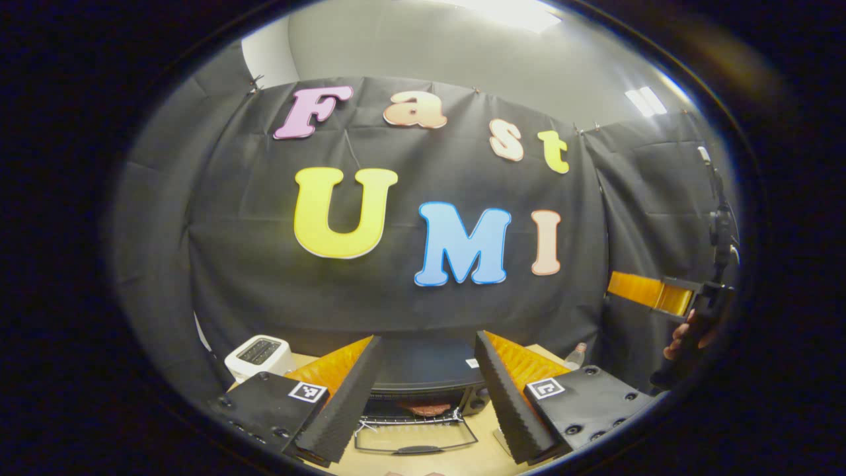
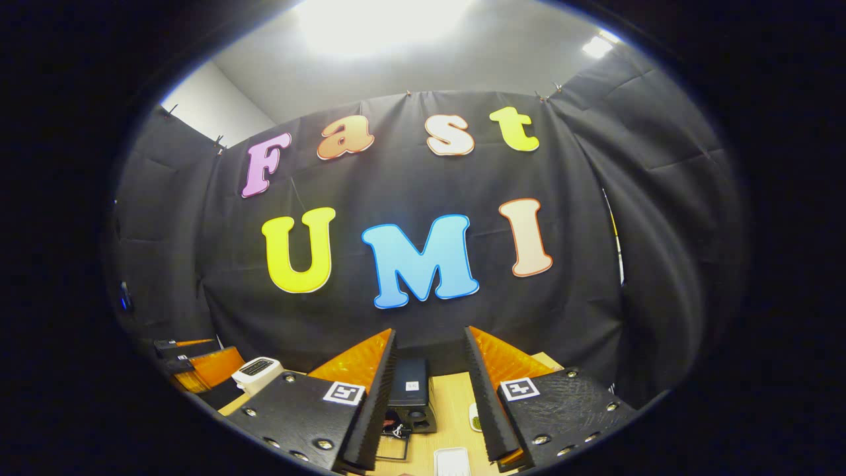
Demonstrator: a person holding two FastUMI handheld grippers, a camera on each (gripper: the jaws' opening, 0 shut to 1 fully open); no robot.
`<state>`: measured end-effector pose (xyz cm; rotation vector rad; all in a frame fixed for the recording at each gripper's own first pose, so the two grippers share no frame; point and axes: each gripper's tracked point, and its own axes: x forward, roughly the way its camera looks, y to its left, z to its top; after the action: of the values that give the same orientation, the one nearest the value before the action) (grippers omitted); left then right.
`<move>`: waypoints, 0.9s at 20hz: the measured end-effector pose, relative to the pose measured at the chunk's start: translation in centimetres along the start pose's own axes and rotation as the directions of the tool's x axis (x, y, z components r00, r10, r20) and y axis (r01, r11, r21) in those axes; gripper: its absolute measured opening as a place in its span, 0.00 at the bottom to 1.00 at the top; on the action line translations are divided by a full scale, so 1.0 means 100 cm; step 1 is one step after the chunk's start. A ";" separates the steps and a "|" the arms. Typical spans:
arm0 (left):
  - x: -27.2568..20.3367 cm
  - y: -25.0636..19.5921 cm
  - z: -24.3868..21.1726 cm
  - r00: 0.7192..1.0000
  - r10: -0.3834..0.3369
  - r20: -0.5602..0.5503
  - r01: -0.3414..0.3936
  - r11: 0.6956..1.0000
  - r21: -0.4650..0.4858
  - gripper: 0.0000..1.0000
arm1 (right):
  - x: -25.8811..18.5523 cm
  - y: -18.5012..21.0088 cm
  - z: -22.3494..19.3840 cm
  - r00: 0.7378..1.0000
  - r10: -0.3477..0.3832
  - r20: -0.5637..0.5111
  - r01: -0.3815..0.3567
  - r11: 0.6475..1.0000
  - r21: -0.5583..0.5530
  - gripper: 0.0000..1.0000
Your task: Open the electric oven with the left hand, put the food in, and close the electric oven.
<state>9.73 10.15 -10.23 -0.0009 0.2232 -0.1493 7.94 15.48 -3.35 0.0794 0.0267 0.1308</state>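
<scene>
In the left gripper view, the left gripper is hanging above the wooden table with its fingers wide apart, holding nothing. Between them the electric oven is sitting on the table with its door lying open and down. The food is resting on the rack inside. A white toaster is standing to the far left. The right gripper is showing far right, held by a hand.

In the right gripper view, the right gripper is also spreading its fingers wide, holding nothing. The electric oven is sitting between them on the table, and the toaster is at the left.
</scene>
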 end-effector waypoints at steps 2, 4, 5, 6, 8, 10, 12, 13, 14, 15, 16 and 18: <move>0.006 -0.006 -0.026 0.997 -0.011 -0.074 0.011 1.000 -0.003 0.98 | -0.005 -0.003 0.001 1.000 0.001 0.000 -0.001 1.000 0.008 0.80; 0.009 -0.008 -0.050 0.990 -0.012 -0.140 0.011 1.000 -0.006 0.98 | -0.005 -0.010 -0.003 1.000 -0.015 -0.012 0.015 1.000 0.013 0.90; 0.011 -0.008 -0.063 0.985 -0.012 -0.173 0.010 1.000 -0.015 0.98 | -0.006 -0.013 -0.003 1.000 -0.019 -0.013 0.019 1.000 0.014 0.90; 0.014 -0.011 -0.085 0.977 -0.008 -0.213 0.003 1.000 -0.023 0.91 | -0.006 -0.015 -0.004 1.000 -0.024 -0.014 0.024 1.000 0.010 0.90; 0.019 -0.009 -0.119 0.951 -0.003 -0.309 -0.010 0.999 -0.042 0.95 | -0.006 -0.021 -0.003 1.000 -0.026 -0.017 0.026 1.000 0.004 0.90; 0.024 -0.015 -0.160 0.904 -0.016 -0.428 -0.018 0.997 -0.077 0.99 | -0.004 -0.025 -0.004 0.999 -0.029 -0.021 0.029 1.000 0.002 0.90; 0.028 -0.011 -0.191 0.859 -0.001 -0.512 -0.041 0.997 -0.071 0.92 | -0.002 -0.029 -0.008 0.999 -0.034 -0.030 0.034 0.999 0.002 0.90; 0.029 -0.010 -0.206 0.839 0.005 -0.544 -0.046 0.997 -0.062 0.95 | -0.002 -0.032 -0.009 0.999 -0.040 -0.034 0.040 0.999 0.002 0.90; 0.027 -0.009 -0.220 0.813 0.007 -0.582 -0.048 0.997 -0.056 0.95 | -0.002 -0.037 -0.012 0.998 -0.047 -0.038 0.047 0.999 -0.002 0.90; 0.024 -0.008 -0.234 0.782 0.010 -0.623 -0.053 0.997 -0.051 0.95 | -0.002 -0.040 -0.014 0.998 -0.053 -0.042 0.053 0.999 -0.008 0.90; 0.021 -0.006 -0.249 0.750 0.013 -0.661 -0.059 0.997 -0.048 0.99 | -0.002 -0.045 -0.017 0.997 -0.061 -0.047 0.061 0.998 -0.015 0.90; 0.013 -0.001 -0.278 0.681 0.028 -0.732 -0.086 0.995 -0.042 0.99 | -0.001 -0.053 -0.022 0.995 -0.077 -0.063 0.076 0.997 -0.019 0.90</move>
<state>4.79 10.25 -37.59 -0.0068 1.0463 -0.0701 8.49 10.44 -5.99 0.0573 0.0920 0.0570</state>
